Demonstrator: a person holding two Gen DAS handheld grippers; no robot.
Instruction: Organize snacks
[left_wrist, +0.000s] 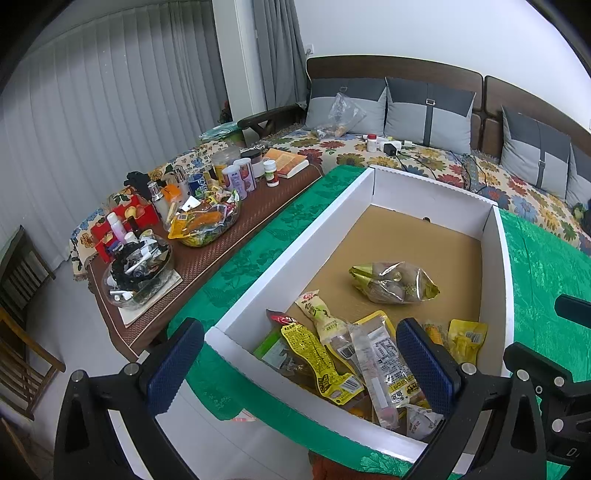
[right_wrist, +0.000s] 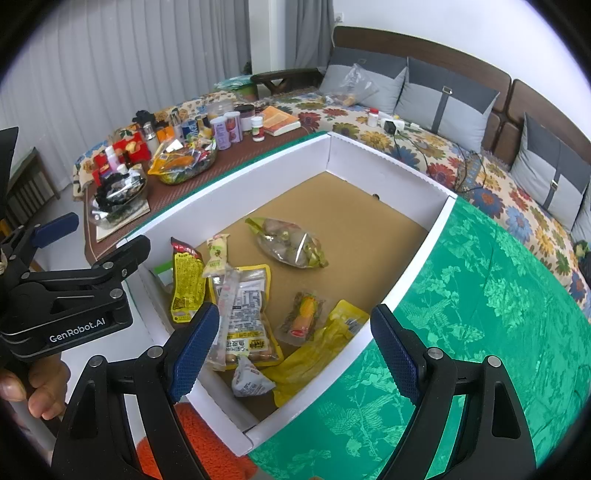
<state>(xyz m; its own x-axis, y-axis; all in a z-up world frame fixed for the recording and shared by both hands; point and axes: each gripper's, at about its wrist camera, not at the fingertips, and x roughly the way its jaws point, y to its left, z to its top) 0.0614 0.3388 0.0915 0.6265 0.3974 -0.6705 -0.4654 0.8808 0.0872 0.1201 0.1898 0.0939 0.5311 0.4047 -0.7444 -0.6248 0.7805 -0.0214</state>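
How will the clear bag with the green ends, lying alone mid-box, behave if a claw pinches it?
The clear bag is probably floppy: thin crinkled film around loose rounded pieces that would likely shift and sag. Its glossy film looks slippery, so pinching a gathered end seems safer. It lies apart from the other packets on the box's brown floor, so a push should slide it freely.

bright even indoor light, soft shadows, sharp centre, strong fisheye bending (dark vignette corners), mild wall glare
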